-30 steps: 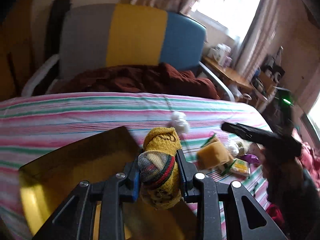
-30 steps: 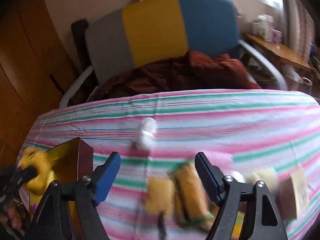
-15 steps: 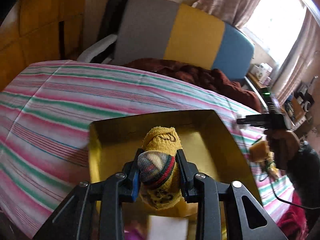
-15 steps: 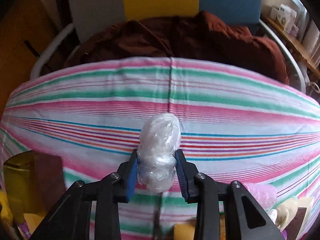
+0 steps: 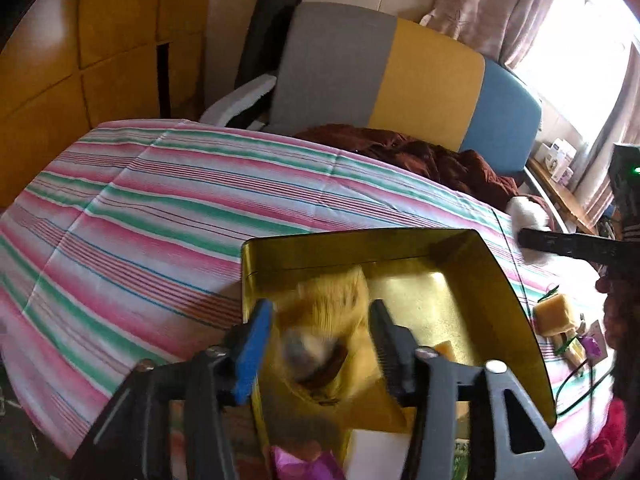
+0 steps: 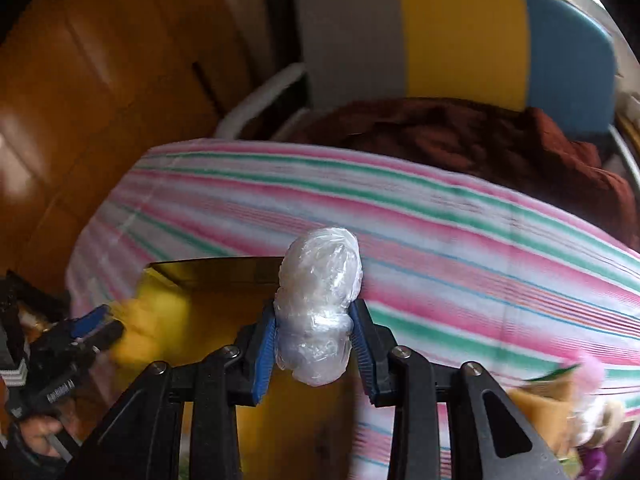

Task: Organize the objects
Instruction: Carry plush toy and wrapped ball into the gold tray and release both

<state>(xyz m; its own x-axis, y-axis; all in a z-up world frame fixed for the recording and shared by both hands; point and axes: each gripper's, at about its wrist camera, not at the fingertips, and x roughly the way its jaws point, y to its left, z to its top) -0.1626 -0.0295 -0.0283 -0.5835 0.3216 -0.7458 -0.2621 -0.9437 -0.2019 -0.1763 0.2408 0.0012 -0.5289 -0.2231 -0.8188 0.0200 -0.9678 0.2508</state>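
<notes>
Left wrist view: the left gripper (image 5: 320, 340) hangs over a gold tray (image 5: 500, 264) on a striped bedsheet (image 5: 160, 208). Its jaws stand wide apart, holding nothing; a yellow sock bundle (image 5: 324, 320), motion-blurred, sits loose between them above the tray floor. In the right wrist view, the right gripper (image 6: 316, 344) is clamped on a crumpled clear plastic ball (image 6: 318, 312), near the tray's far edge. Likely risks: the sock could bounce or snag on a jaw and land outside; the light plastic could slip or spring open once released, and the two grippers could collide over the tray.
</notes>
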